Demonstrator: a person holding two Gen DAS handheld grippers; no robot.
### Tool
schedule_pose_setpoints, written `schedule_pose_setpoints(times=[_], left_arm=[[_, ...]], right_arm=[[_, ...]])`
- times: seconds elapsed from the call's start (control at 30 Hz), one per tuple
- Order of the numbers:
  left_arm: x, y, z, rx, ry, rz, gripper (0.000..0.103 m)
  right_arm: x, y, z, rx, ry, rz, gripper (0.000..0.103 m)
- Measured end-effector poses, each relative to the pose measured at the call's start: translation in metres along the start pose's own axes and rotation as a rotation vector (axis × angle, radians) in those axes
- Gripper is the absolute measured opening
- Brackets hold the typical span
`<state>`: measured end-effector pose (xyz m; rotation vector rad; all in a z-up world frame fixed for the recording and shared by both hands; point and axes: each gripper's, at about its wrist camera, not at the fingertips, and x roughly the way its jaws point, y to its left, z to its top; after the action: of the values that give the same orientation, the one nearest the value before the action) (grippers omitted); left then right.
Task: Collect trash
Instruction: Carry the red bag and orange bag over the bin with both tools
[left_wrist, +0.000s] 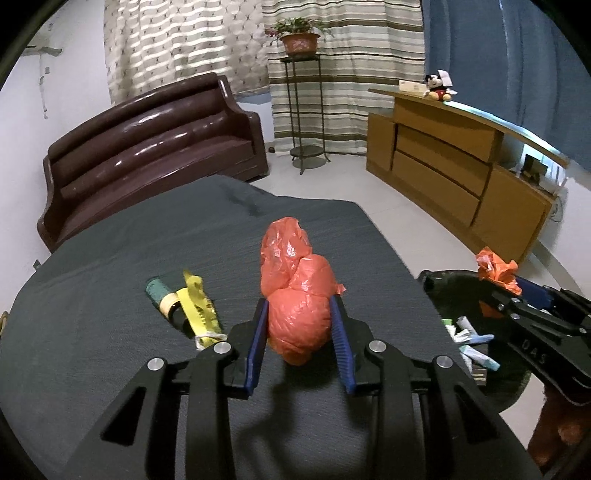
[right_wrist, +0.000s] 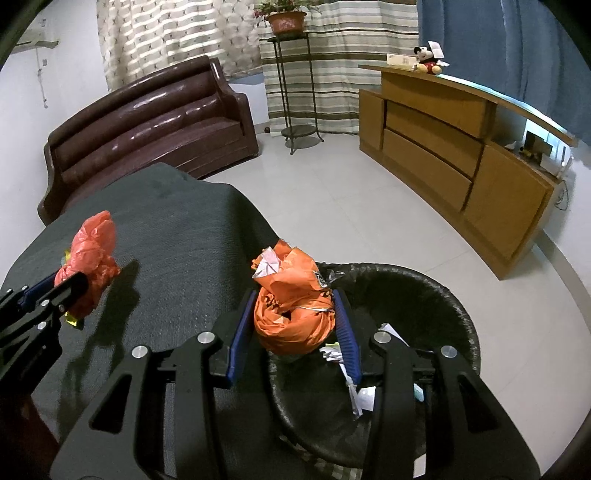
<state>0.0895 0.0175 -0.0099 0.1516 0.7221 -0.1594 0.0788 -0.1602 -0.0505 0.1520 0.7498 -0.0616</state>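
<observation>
Dark grey cloth covers the bench (left_wrist: 110, 266) under me, with a brown sofa (left_wrist: 147, 147) and a wooden cabinet (left_wrist: 454, 173) behind it. My left gripper (left_wrist: 300, 325) holds a crumpled red plastic bag (left_wrist: 295, 295) between its jaws, lifted a little over the cloth. Just left of these jaws lie a green roll (left_wrist: 162, 295) and a yellow wrapper (left_wrist: 197, 299). My right gripper (right_wrist: 291, 325) has its jaws closed on an orange bag (right_wrist: 291, 317) stuffed with paper, above the near rim of the black bin (right_wrist: 443, 306), where paper scraps (right_wrist: 354, 391) lie.
</observation>
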Motion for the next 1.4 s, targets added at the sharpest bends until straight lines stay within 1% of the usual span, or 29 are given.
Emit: schedule_pose_setpoints(times=[0.43,0.9,1.1,1.4], left_arm=[[-0.016,-0.036,-0.001,0.028,-0.021,-0.076,0.034],[-0.024,-0.084,-0.005,0.103,-0.042,-0.158,0.034],[-0.02,-0.1,-0.005,0.128,-0.044,-0.169,0.034],[-0.011,-0.109,-0.006,0.145,-0.042,-0.169,0.034]], right_arm=[[-0.033,-0.025,-0.011,0.01,-0.032,-0.082,0.04],[-0.059,-0.051,-0.015,0.028,-0.061,-0.151,0.04],[-0.061,-0.063,-0.015,0.051,-0.07,-0.165,0.04],[-0.056,-0.073,-0.014,0.071,-0.068,-0.175,0.04]])
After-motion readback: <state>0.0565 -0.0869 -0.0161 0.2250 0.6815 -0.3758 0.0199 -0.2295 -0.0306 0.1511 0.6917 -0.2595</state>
